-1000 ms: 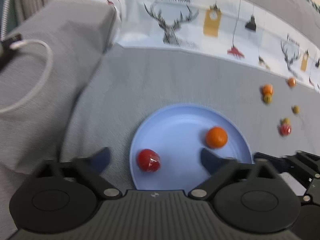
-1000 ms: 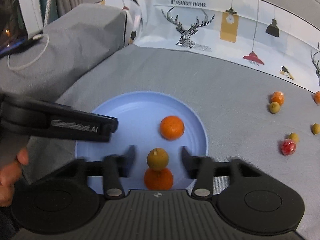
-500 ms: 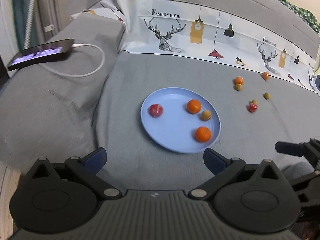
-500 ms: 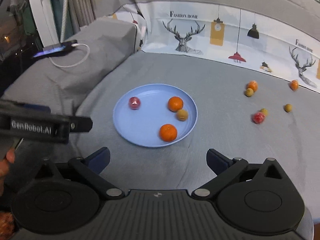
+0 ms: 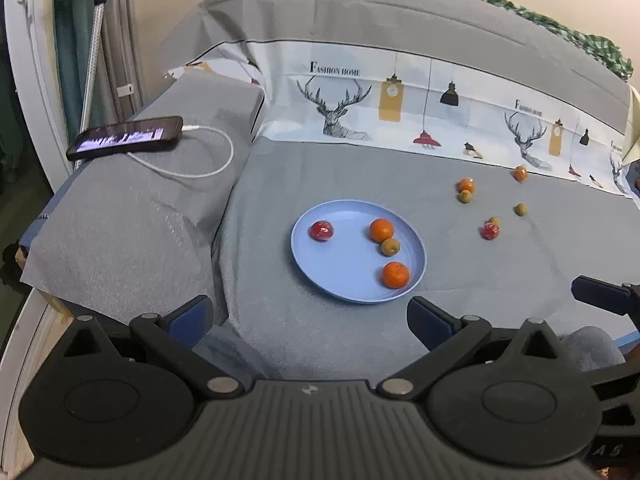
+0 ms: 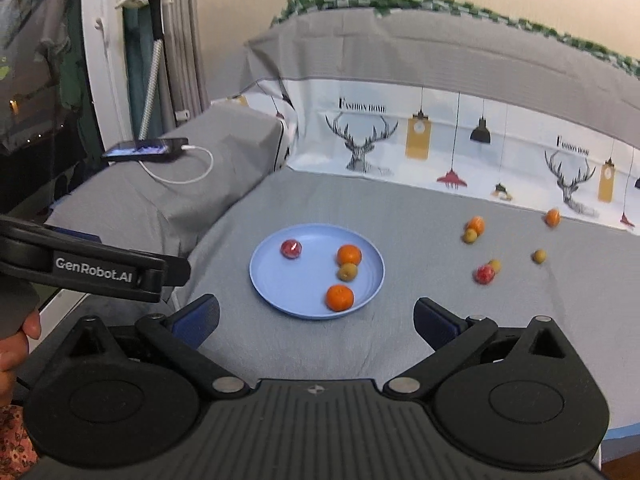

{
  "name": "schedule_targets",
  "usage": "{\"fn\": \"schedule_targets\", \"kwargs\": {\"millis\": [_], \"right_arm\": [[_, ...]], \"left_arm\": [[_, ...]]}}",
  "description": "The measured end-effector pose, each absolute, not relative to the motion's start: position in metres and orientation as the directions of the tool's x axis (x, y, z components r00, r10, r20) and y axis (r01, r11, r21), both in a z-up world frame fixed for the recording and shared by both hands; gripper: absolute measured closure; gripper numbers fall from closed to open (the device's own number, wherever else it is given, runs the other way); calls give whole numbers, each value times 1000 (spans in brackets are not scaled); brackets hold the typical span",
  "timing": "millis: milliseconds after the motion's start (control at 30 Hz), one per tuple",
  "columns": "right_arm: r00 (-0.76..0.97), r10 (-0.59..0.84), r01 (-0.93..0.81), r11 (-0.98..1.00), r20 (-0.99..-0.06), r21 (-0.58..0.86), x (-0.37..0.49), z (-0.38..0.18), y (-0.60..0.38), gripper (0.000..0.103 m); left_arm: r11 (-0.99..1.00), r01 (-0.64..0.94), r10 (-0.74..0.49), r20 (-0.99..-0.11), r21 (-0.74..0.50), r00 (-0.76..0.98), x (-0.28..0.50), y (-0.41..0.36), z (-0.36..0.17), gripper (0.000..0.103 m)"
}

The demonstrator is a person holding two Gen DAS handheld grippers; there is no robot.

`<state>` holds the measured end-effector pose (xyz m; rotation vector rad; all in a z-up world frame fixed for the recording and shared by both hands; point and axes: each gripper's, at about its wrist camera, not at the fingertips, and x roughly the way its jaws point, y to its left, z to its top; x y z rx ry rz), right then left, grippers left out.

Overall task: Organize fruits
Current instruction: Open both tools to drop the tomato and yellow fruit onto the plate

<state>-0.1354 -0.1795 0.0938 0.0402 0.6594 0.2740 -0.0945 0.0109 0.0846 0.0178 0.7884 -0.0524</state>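
A blue plate point(image 5: 340, 280) point(image 6: 280, 284) lies on the grey sofa seat. On it are a red fruit point(image 5: 321, 231) point(image 6: 291, 249), two oranges point(image 5: 381, 230) point(image 5: 395, 274) point(image 6: 349, 255) point(image 6: 339, 297) and a small green-brown fruit point(image 5: 390, 247) point(image 6: 347, 272). Several loose fruits lie to the right on the seat: oranges point(image 5: 466, 185) point(image 6: 475, 224), a red one point(image 5: 490, 231) point(image 6: 484, 274), small green ones point(image 5: 520, 209) point(image 6: 539, 256). My left gripper point(image 5: 310, 320) is open and empty, well short of the plate. My right gripper point(image 6: 316, 320) is open and empty, also back from the plate.
A phone point(image 5: 126, 137) point(image 6: 146, 148) with a white charging cable point(image 5: 208, 160) rests on the grey armrest at left. The printed sofa back point(image 5: 400, 112) rises behind the seat. The left gripper's body point(image 6: 92, 268) shows at the right wrist view's left edge.
Both grippers have pulled back and up from the plate. The right one let go of the green-brown fruit and an orange, which now lie on the plate. Both jaws are wide open.
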Motion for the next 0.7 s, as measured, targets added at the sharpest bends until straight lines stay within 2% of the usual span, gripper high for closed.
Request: {"fn": "schedule_targets", "kwargs": {"millis": [700], "right_arm": [[754, 279, -237, 960, -595, 150, -136, 95, -182, 1]], "left_arm": [[996, 83, -37, -700, 31, 713, -98, 1, 89, 0]]}}
